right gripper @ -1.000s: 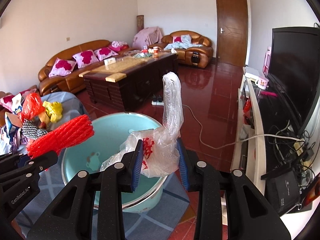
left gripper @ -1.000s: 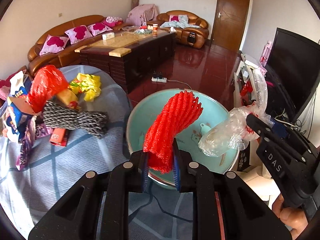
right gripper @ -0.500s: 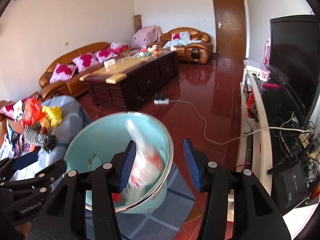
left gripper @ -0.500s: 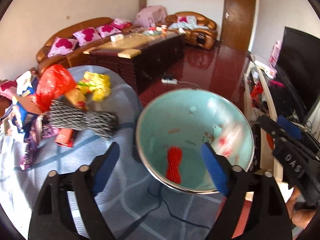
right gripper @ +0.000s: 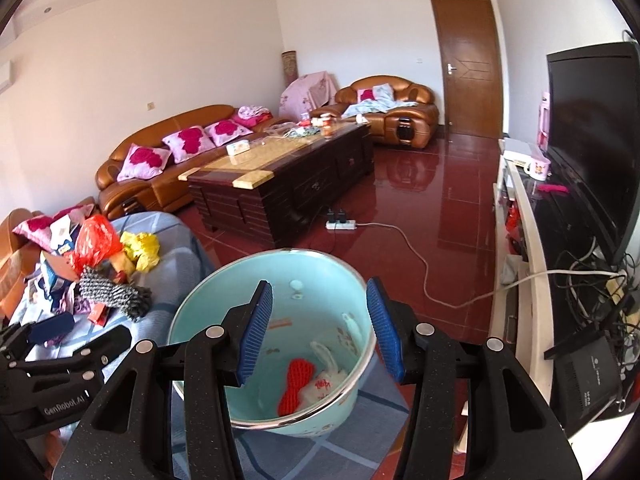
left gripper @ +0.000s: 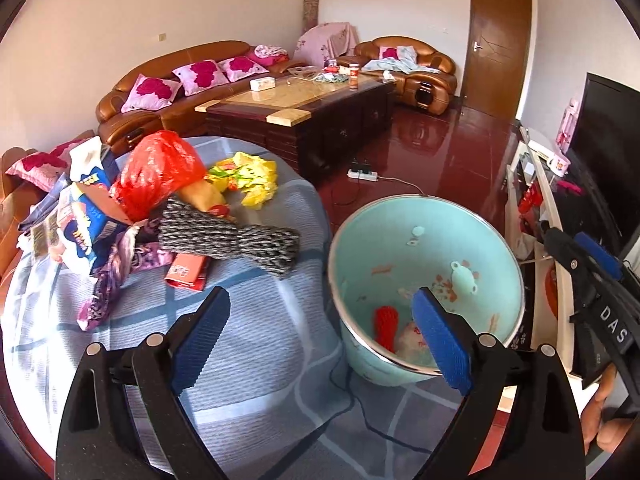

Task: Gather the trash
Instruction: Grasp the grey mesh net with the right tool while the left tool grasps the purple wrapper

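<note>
Both claws (left [left gripper: 320,344], right [right gripper: 320,330]) gape above the bin [right gripper: 200,312].

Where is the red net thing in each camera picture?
Left wrist: the red net lies at the bottom of the teal basin, lower centre-right.
Right wrist: the red net lies in the basin, lower centre.
Shared landmark: the clear plastic bag lying beside it.

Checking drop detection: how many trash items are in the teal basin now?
2: a red foam mesh sleeve lying on the bottom of the teal enamel basin, and a crumpled clear plastic bag touching its right side. Anything beneath them is hidden.
</note>
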Action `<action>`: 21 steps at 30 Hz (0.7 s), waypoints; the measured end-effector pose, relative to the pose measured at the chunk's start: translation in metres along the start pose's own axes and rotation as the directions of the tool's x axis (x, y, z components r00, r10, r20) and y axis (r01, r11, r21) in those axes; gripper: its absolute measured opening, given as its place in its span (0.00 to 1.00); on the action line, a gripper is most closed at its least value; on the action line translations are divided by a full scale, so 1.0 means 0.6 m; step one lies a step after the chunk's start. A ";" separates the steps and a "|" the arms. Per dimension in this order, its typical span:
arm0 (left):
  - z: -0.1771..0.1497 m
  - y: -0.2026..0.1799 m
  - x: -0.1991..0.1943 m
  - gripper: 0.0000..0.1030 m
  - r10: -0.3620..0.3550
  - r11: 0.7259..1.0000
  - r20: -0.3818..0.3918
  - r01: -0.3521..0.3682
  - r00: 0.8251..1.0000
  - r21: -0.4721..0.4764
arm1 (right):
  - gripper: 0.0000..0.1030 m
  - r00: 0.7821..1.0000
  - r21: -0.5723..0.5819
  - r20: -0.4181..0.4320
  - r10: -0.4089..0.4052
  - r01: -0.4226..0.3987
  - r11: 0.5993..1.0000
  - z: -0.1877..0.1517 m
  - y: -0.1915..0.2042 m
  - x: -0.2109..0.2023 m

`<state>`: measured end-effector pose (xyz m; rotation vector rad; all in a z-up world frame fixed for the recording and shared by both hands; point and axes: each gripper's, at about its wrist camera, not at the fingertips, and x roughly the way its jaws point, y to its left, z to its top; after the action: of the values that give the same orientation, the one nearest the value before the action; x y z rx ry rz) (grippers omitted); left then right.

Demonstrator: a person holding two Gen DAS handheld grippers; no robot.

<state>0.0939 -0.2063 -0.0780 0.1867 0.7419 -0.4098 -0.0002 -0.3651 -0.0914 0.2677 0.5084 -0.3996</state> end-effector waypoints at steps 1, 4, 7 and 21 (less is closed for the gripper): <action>-0.001 0.004 -0.002 0.88 0.005 1.000 0.002 -0.005 1.000 -0.003 | 0.48 1.000 -0.002 -0.005 0.005 -0.005 1.000 -0.001 0.002 0.002; -0.004 0.015 -0.003 0.88 0.006 1.000 -0.005 -0.007 1.000 -0.017 | 0.48 1.000 -0.009 -0.010 0.014 -0.014 1.000 -0.003 0.010 0.001; -0.008 0.027 -0.005 0.88 0.012 0.999 -0.007 -0.012 1.000 -0.030 | 0.48 1.000 -0.024 -0.006 0.024 -0.024 0.999 -0.003 0.020 -0.003; -0.021 0.076 -0.015 0.88 0.016 0.996 -0.018 -0.017 1.000 -0.084 | 0.48 0.996 -0.069 -0.025 0.088 -0.089 0.994 -0.004 0.072 -0.020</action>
<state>0.0994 -0.1586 -0.0798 0.1170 0.7732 -0.3608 0.0081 -0.3221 -0.0806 0.2264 0.5287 -0.2922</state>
